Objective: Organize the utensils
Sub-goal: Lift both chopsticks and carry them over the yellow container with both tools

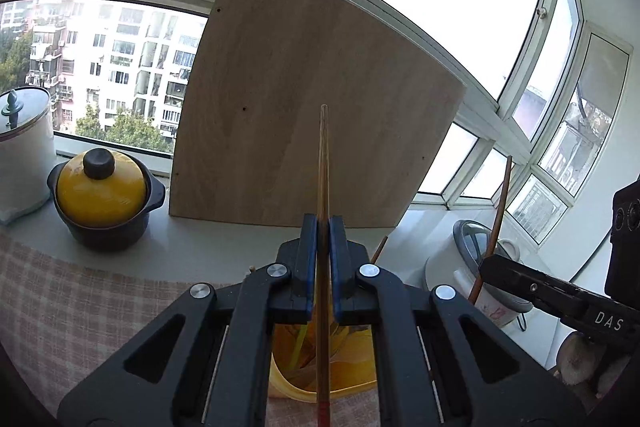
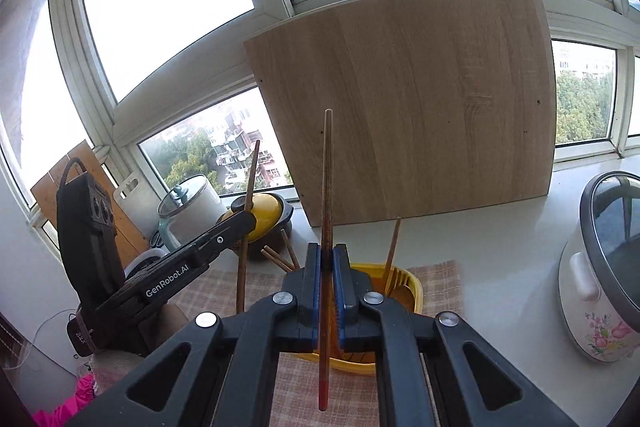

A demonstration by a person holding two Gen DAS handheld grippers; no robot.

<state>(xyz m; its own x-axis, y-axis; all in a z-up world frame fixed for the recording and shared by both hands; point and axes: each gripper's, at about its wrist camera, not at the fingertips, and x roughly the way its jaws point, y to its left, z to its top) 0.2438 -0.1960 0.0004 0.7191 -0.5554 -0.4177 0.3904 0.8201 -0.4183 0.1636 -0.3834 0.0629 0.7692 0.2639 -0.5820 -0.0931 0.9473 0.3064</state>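
Left gripper (image 1: 323, 227) clamped on a chopstick (image 1: 323, 163), right gripper (image 2: 327, 259) clamped on another chopstick (image 2: 327, 187), yellow holder (image 2: 414, 287) just below both jaws, board (image 1: 312, 99) edge beyond, clear air above.

The yellow container (image 1: 352, 367) sits mostly hidden behind the left gripper's fingers (image 1: 308, 259).
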